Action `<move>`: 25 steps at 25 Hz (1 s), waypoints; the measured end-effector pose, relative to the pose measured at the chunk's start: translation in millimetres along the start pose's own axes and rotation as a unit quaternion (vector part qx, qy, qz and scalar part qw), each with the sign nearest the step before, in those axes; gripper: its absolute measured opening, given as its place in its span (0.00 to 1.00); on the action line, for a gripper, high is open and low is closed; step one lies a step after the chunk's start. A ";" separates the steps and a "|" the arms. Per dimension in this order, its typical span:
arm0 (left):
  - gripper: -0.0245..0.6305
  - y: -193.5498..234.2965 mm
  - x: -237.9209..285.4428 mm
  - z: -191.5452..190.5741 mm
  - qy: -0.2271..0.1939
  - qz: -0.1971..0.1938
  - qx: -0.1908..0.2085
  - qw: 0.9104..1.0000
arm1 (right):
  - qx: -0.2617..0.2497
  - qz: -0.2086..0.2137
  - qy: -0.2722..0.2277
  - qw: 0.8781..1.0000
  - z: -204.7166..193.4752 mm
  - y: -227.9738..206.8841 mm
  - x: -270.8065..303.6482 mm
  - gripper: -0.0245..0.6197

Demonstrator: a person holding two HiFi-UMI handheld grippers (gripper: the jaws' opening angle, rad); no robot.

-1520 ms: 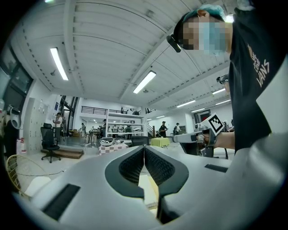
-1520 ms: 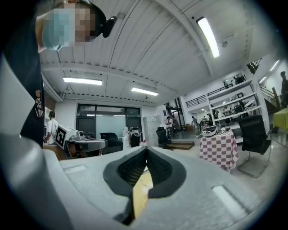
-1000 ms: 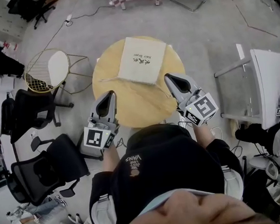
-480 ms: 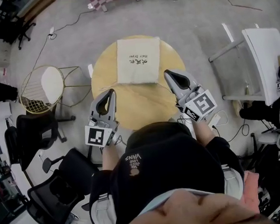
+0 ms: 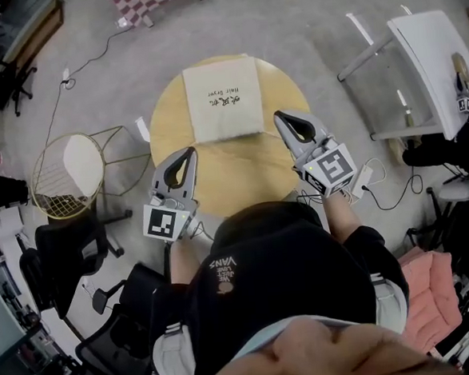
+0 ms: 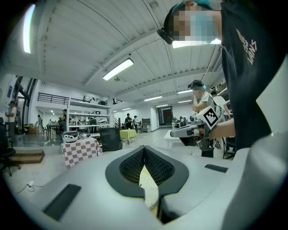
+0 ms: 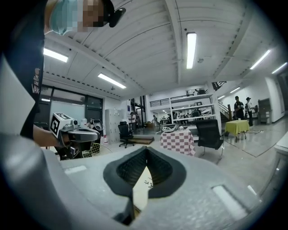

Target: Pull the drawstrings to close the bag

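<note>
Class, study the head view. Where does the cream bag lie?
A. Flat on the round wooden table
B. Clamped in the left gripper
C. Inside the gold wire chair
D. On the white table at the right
A: the cream bag lies flat on the far part of the round wooden table, beyond the left gripper and the right gripper, both shut on nothing.
</note>
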State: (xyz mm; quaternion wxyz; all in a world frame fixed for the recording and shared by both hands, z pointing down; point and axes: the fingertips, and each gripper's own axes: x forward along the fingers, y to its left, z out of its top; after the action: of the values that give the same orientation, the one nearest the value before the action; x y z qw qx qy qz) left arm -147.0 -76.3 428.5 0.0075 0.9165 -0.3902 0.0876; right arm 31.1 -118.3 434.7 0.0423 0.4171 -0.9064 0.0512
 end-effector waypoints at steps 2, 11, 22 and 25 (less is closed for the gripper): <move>0.04 1.1 2.6 -4.5 -0.004 -0.019 0.001 1.000 | -0.001 -0.012 0.003 1.000 -4.8 -0.2 0.6 0.04; 0.04 6.0 6.6 -30.6 0.029 -0.061 0.007 0.998 | 0.002 -0.037 0.021 0.999 -27.6 5.2 1.3 0.04; 0.04 18.4 7.9 -59.9 0.043 -0.081 0.028 0.995 | -0.005 -0.054 0.037 0.998 -58.4 1.7 14.3 0.04; 0.04 21.6 11.1 -69.1 0.054 -0.087 0.021 0.995 | -0.003 -0.057 0.046 0.997 -68.8 -1.6 19.4 0.04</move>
State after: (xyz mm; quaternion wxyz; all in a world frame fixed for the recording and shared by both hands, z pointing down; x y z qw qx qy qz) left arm -165.7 -93.5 497.2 0.0166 0.9409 -0.3063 0.1438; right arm 22.1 -125.1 505.3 0.0880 0.4648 -0.8786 0.0654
